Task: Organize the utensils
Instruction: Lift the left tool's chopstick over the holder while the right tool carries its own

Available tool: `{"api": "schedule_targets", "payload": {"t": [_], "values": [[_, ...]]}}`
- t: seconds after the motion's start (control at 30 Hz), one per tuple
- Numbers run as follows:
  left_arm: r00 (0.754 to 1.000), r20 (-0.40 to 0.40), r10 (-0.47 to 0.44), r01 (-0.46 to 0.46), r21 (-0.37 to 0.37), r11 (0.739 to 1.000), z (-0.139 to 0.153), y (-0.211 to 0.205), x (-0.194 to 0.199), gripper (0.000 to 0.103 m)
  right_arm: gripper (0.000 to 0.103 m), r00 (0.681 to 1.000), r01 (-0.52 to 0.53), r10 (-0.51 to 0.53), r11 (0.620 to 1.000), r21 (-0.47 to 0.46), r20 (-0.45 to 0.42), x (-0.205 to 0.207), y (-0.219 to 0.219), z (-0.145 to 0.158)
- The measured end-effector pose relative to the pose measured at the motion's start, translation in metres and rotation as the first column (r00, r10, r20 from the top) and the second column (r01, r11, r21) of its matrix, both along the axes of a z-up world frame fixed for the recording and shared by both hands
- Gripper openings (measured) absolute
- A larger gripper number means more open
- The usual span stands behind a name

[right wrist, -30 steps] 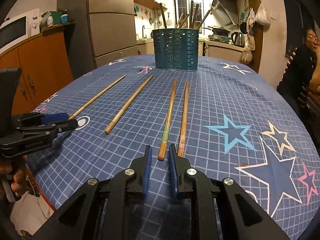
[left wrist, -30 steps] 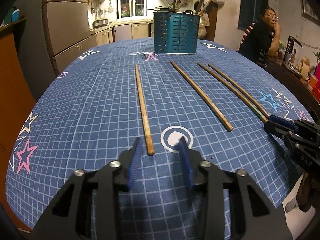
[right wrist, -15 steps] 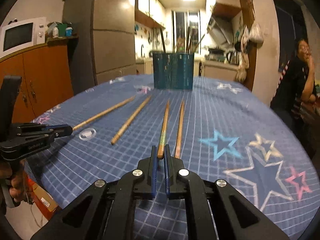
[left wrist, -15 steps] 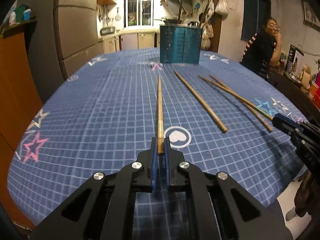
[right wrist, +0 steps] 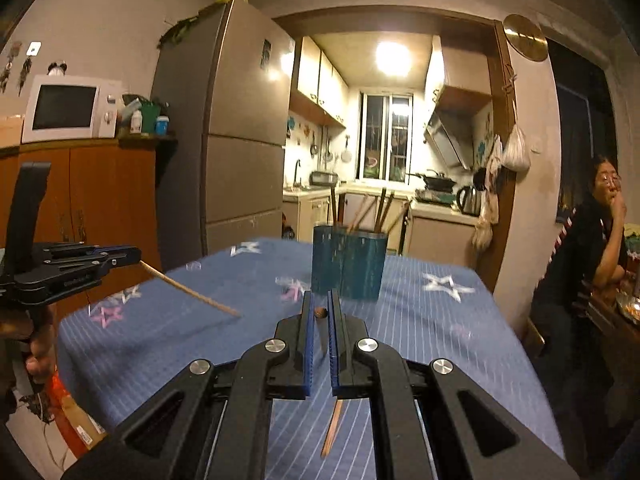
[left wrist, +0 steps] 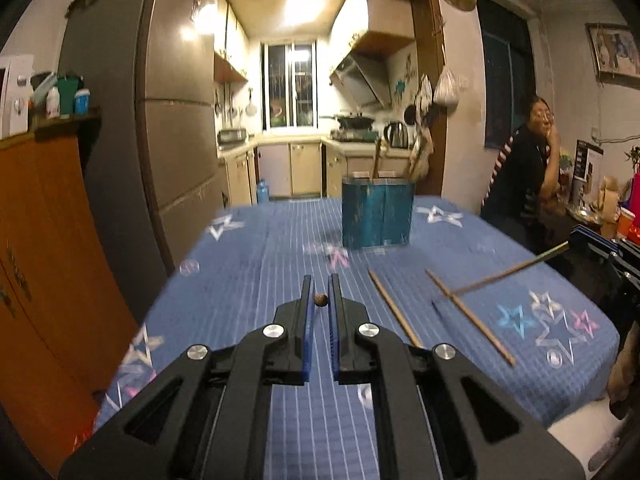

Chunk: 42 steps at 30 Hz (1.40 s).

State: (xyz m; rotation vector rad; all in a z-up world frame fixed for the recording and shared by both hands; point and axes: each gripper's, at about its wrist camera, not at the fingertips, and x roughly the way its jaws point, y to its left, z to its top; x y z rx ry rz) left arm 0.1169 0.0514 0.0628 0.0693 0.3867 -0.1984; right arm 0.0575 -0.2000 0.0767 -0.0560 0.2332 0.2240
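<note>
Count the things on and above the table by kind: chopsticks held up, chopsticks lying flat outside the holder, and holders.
Held chopsticks: 2
Lying chopsticks: 2
Blue holder: 1
Total: 5

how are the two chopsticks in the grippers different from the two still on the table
The left gripper and right gripper each clamp one chopstick: the left's chopstick and the right's chopstick hang in the air, while the two loose chopsticks lie flat on the blue tablecloth. The held ones are pinched at one end; nothing touches the loose ones. All four are slim brown sticks.
</note>
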Motion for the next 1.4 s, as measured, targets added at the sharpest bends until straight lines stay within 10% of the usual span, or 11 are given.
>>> {"api": "schedule_targets", "payload": {"t": [1.4], "values": [[0.99, 0.096, -0.105, 0.111, -0.06, 0.992, 0.154, -0.059, 0.187, 0.005, 0.008, 0.996, -0.09, 0.087, 0.983, 0.157, 0.028, 0.229, -0.046, 0.172]]}}
